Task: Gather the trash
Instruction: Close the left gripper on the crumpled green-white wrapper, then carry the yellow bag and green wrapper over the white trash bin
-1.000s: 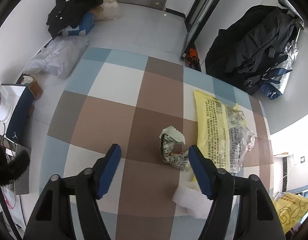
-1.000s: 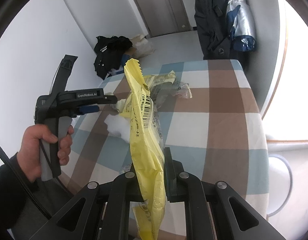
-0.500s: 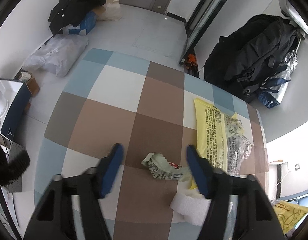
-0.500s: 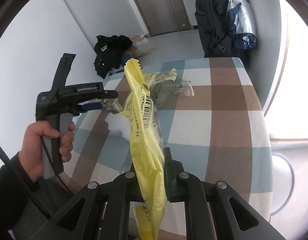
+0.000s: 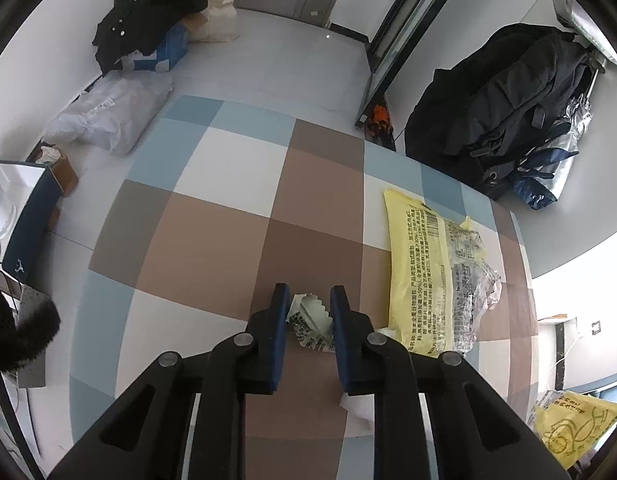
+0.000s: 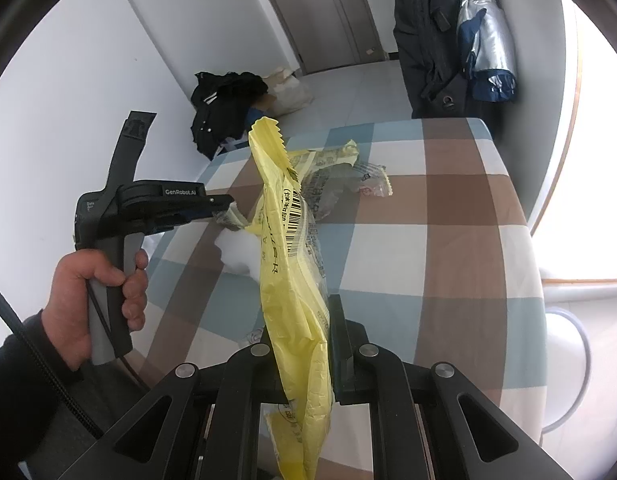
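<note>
Left wrist view: the left tool [image 5: 306, 306] has just been closing its jaws, and the small crumpled wrapper [image 5: 310, 322] on the desk [image 5: 212, 240] now sits pinched between the blue pads, where a second ago the jaws stood wide with the wrapper loose beside the right pad. This scrap appears secured and ready to lift. The right tool [image 6: 298, 334] is clamped narrowly on a yellow bag [image 6: 290, 264], which stands up from its jaws; judged from the task, this bag receives the trash. More litter remains on the desk: a flat yellow packet [image 5: 418, 276] with a clear wrapper [image 5: 474, 280] just beside it, and a white tissue [image 5: 358, 406] near the left tool. The near desk edge lies close below both tools. The checked surface to the left of the wrapper is free, giving room to lift and swing toward the bag.
</note>
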Demonstrator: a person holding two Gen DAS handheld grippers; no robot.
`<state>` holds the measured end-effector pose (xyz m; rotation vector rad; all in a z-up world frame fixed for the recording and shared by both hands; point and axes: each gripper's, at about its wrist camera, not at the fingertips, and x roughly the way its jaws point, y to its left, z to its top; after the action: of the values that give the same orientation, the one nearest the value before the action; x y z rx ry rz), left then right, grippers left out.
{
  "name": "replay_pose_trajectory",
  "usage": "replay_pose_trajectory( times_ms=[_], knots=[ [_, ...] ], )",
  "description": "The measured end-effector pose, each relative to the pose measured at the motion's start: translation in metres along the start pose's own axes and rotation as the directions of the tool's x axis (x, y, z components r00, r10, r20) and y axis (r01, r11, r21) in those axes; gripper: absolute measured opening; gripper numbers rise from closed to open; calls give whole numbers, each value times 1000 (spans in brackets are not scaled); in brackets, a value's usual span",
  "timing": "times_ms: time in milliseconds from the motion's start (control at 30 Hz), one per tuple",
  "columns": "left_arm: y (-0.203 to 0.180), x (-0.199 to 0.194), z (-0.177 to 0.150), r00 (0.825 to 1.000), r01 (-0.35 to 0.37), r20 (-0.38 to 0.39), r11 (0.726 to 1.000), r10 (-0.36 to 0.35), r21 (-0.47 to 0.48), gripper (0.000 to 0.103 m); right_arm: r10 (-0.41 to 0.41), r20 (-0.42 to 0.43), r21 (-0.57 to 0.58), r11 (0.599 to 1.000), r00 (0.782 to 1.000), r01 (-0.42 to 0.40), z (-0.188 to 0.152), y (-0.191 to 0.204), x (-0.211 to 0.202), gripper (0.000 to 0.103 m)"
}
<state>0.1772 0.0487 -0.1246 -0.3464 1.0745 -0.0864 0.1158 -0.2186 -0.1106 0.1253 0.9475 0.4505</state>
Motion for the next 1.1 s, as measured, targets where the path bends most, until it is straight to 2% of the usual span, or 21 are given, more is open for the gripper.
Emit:
replay_pose_trajectory(
  times_ms=[267,600,900,1100],
  knots=[
    [0,-15,-3,999,-8,50,1000,7,14,15,-21,12,-15,1000,1000,21,-2,4,-3,11],
    [16,-42,-6,991,14,131,1000,-11,-23,15,-35,26,-46,998,999,36,-7,17,-5,11],
    [18,-74,-15,975,90,200,996,-92,19,15,-24,37,-40,999,999,25,-10,23,-15,11],
    [16,-100,-26,968,94,228,993,-106,65,15,-28,76,-60,998,997,33,-8,39,-33,11]
  ],
)
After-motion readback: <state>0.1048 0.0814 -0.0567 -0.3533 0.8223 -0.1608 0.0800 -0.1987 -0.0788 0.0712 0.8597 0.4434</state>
